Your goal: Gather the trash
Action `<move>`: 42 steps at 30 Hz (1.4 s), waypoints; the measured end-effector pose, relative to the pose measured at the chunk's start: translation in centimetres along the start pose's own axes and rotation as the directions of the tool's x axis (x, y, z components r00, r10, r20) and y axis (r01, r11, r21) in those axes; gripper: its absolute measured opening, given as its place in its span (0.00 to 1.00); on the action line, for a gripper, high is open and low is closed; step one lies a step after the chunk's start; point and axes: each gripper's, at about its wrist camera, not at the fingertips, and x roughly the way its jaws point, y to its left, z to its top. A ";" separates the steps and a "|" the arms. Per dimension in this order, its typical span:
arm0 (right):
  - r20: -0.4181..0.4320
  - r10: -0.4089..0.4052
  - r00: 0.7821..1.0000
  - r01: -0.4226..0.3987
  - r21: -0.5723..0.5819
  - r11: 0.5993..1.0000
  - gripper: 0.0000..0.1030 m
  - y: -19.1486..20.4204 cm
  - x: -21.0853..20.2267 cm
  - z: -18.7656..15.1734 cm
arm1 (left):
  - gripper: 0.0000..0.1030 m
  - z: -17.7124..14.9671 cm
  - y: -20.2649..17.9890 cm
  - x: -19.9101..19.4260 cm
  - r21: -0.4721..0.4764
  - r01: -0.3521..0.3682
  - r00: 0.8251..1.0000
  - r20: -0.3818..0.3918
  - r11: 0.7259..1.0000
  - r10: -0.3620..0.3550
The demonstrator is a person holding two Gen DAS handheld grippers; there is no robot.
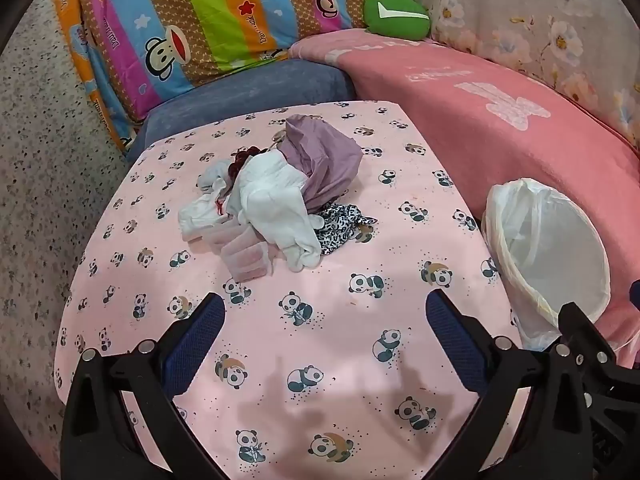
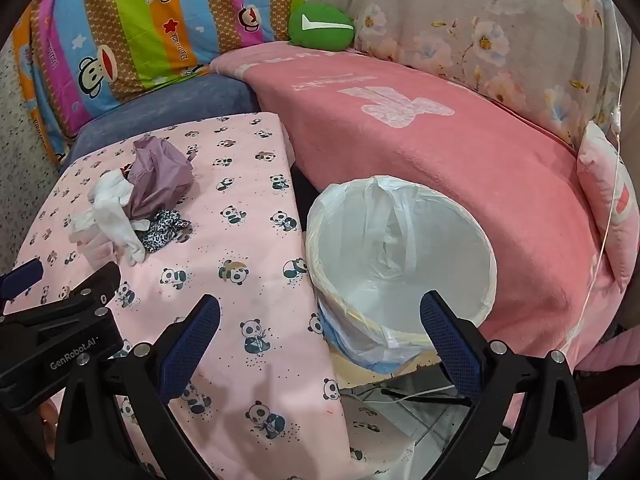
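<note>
Both held wide apart over the panda-print table cover [image 1: 320,320], nothing between the pads: left gripper [image 1: 325,312] angled down toward the cloth, right gripper [image 2: 320,314] angled down across the cover's right edge and the bin. Ahead of the left gripper and slightly left, well apart from its tips: trash pile [image 1: 276,196], a heap of crumpled white tissue [image 1: 272,200], a purple wrapper [image 1: 324,156] at its far end, a black-and-white patterned scrap [image 1: 340,228] at its near right, and a pale pink ribbed piece [image 1: 248,256] nearest the tips. Long axis of the heap roughly from near-left to far-right, purple end pointing away. Bare cloth on every side of the pile, widest toward the grippers. Far ahead-left of the right gripper in its own view. Directly ahead of the right gripper, close beyond its tips: lined trash bin [image 2: 400,248], mouth tilted toward the camera, white liner [image 2: 384,208] folded over the rim, wedged between the cover's right edge and the pink blanket [image 2: 440,152]. Beyond the table's far edge: blue cushion [image 1: 248,92], striped cartoon pillows [image 1: 192,20].
</note>
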 end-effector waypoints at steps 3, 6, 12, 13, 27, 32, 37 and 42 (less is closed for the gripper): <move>-0.001 -0.002 1.000 0.002 -0.001 1.000 0.95 0.0 0.0 0.0 | 0.93 0.0 0.0 0.0 -0.005 0.001 1.000 -0.005 1.000 -0.001; 0.000 -0.001 1.000 0.001 -0.001 1.000 0.95 0.0 -0.1 0.1 | 0.93 0.0 0.1 -0.1 -0.007 0.002 1.000 -0.001 1.000 -0.002; -0.001 -0.002 1.000 0.002 -0.004 1.000 0.95 0.1 0.0 0.1 | 0.93 0.4 -0.1 -0.2 -0.008 0.000 1.000 0.001 1.000 0.000; -0.001 -0.002 1.000 0.002 -0.005 1.000 0.95 0.1 -0.1 0.1 | 0.93 0.5 -0.2 -0.2 -0.007 -0.002 1.000 0.002 1.000 0.002; 0.003 -0.005 1.000 0.005 0.000 1.000 0.95 0.1 -0.1 0.3 | 0.93 0.7 0.0 -0.5 -0.004 0.003 1.000 0.012 1.000 -0.003; 0.006 -0.009 1.000 0.009 0.002 1.000 0.95 -0.1 -0.3 0.2 | 0.93 0.8 -0.2 -0.5 -0.003 0.003 1.000 0.013 1.000 -0.002; 0.006 -0.008 1.000 0.008 0.002 1.000 0.95 -0.2 -0.3 0.3 | 0.93 0.8 -0.3 -0.5 -0.004 0.003 1.000 0.015 1.000 -0.003; 0.005 -0.008 1.000 0.008 0.003 1.000 0.95 -0.3 -0.3 0.3 | 0.93 0.9 -0.5 -0.5 -0.003 0.002 1.000 0.013 1.000 -0.002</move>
